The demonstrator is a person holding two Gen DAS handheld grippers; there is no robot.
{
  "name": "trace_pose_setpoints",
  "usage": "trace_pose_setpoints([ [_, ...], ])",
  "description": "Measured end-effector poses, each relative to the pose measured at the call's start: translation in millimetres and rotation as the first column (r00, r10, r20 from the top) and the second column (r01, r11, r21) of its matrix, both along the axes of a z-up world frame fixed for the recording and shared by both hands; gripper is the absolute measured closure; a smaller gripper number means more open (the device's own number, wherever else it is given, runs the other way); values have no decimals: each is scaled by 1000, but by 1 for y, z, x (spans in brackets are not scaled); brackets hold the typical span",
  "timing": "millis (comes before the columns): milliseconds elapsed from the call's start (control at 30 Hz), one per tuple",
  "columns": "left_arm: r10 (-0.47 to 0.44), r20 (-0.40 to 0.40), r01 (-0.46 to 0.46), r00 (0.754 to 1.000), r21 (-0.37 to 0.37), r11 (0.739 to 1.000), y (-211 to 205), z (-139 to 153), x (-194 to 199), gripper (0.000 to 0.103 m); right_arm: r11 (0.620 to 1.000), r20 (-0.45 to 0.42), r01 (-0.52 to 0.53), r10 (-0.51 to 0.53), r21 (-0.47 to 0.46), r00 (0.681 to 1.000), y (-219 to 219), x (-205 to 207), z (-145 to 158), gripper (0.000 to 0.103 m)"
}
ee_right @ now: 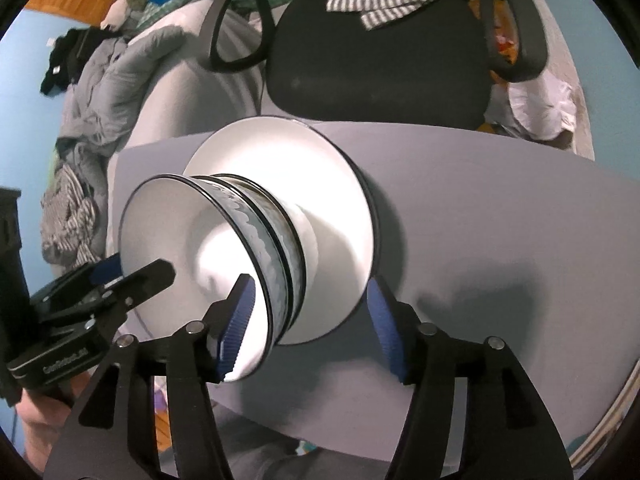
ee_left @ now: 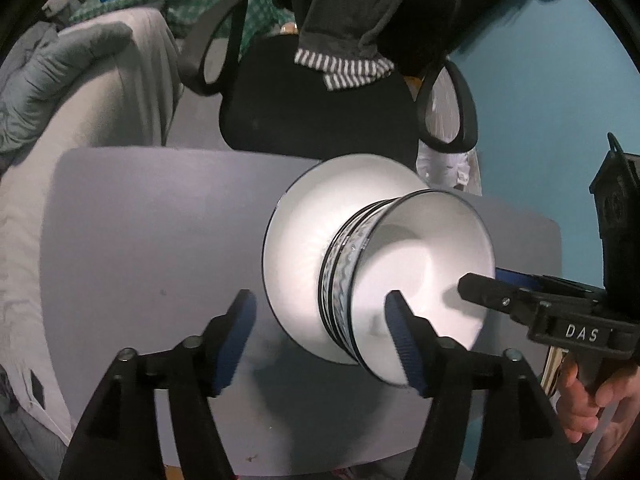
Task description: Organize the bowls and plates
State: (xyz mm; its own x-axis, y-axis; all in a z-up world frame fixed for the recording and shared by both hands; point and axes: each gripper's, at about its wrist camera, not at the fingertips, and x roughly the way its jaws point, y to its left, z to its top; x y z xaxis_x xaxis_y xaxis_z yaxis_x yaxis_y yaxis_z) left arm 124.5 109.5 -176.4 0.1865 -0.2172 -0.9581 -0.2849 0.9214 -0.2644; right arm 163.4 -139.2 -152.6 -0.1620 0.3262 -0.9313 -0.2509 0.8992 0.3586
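I noted both grippers low over the grey table, jaws spread wide, gripping nothing. Left gripper straddled the near rim of the bowl stack; right gripper did likewise. The stacked bowls sat on the white plate at mid-table.
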Motion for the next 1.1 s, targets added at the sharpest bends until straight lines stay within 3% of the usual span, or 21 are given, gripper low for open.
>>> trace_pose_setpoints([
  [167,-1,67,-3,998,54,999,-2,37,-11,23,999,79,32,-30,-29,996,-11,-6,32,37],
  [367,-37,100,28,994,91,996,-10,75,-18,22,998,168,23,-13,-63,986,-18,-14,71,37],
  [500,-48,136,33,990,113,993,-17,99,-25,16,996,253,15,8,-87,967,-20,-19,101,37],
  [700,-77,193,58,978,103,993,-31,128,-33,16,995,365,49,-14,-85,931,-26,-22,142,37],
  [933,-76,269,46,960,116,992,-36,161,-43,16,994,441,83,-42,-74,897,-32,-30,177,37],
  [1100,-29,341,-10,940,113,994,-32,185,-52,16,991,475,104,-53,-82,878,-34,-39,195,36],
])
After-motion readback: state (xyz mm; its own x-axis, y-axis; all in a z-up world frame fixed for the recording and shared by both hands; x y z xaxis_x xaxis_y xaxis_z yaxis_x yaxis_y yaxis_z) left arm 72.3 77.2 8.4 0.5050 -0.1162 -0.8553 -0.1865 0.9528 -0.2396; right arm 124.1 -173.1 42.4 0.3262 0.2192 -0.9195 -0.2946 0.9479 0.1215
